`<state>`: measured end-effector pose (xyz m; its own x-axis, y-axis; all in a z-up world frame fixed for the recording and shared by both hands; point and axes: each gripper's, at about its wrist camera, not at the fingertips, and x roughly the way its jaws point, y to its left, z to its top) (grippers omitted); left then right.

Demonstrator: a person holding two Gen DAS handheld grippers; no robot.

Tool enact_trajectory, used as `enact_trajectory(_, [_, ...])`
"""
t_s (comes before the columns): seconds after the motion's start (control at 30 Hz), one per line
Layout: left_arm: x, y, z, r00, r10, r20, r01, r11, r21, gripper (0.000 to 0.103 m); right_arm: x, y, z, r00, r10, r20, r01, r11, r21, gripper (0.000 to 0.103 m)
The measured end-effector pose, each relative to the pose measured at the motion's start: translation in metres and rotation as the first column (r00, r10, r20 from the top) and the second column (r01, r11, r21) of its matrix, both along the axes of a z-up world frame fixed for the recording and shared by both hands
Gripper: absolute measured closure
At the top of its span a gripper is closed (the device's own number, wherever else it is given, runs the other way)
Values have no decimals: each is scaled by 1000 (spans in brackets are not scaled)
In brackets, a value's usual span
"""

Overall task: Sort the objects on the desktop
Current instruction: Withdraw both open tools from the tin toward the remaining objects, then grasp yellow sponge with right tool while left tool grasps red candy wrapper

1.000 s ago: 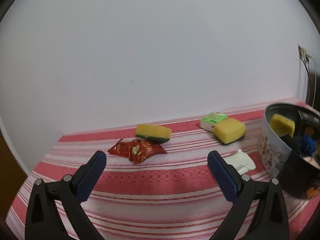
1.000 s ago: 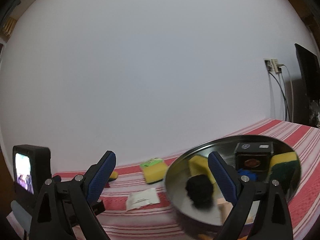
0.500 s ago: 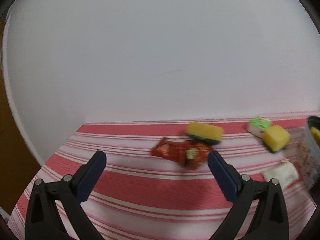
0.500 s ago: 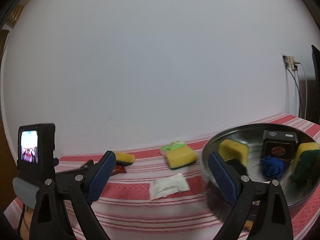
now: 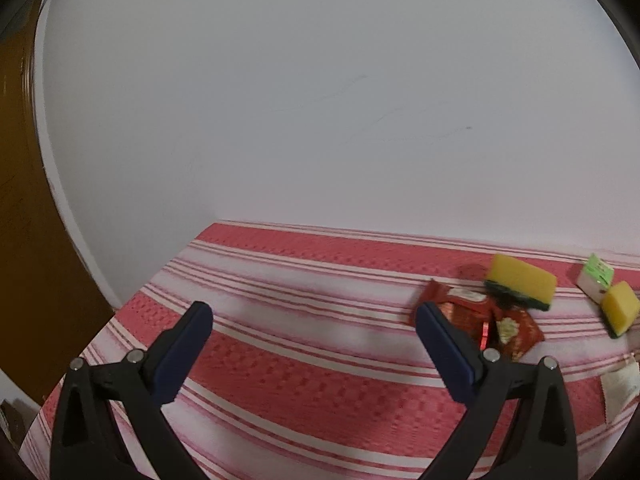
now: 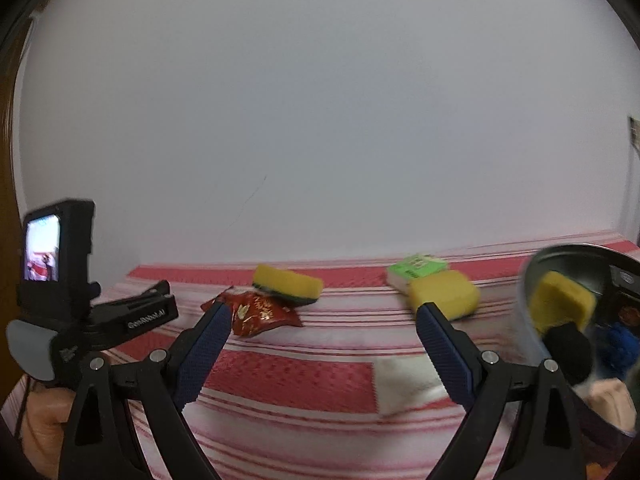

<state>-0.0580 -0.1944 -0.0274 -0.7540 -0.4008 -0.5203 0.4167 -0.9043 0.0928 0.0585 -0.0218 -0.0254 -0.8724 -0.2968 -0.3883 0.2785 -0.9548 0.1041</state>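
Observation:
My left gripper (image 5: 312, 316) is open and empty above the striped cloth. A red snack packet (image 5: 480, 320) lies just past its right finger. A yellow-green sponge (image 5: 520, 282) rests partly on the packet. Farther right are a green-white box (image 5: 596, 282), a yellow sponge (image 5: 620, 312) and a white sachet (image 5: 620, 388). My right gripper (image 6: 324, 316) is open too, holding nothing. Beyond it lie the packet (image 6: 260, 314), the sponge (image 6: 288, 284), the box (image 6: 416, 270), the yellow sponge (image 6: 444, 294) and the sachet (image 6: 404, 380).
A metal tin (image 6: 528, 280) at the right edge holds a yellow sponge (image 6: 560, 304), a black lump and something blue. A hand (image 6: 44, 420) holds the left gripper's camera unit (image 6: 56, 252) at the left. A white wall backs the red-striped tablecloth (image 5: 320, 380).
Both views have swung to the left. In the left wrist view the objects slid right and the tin left the frame. In the right wrist view the tin moved to the right edge.

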Motion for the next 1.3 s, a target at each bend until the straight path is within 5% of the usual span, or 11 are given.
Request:
enact_trajectory(0.17, [-2,-16,-2,999,50,12,-50,999,-1,1,-41,-23,-9,994,52,96,-56,998,41,8])
enact_trajectory(0.4, [-5,-29,-6,997,72,30,-73,996,42,1,-70,-51,-14,991,66,120,-81,989,125,8])
enact_trajectory(0.73, [-6,-21,-4,998,48,31,-49,999,6,1,-130,-91,-32,970,73,231,-143,942,303,8])
enact_trajectory(0.83, [-7,-23,-4,998,48,33,-49,999,18,1,-145,-88,-38,952,69,297,-155,948,277,32])
enact_trajectory(1.0, [-8,-28,-5,998,48,33,-49,998,36,1,-134,-73,-32,960,56,276,-120,968,220,48])
enact_trajectory(1.3, [-1,-18,3,999,-52,-8,52,997,55,1,-54,-6,10,971,120,206,-105,991,-81,58])
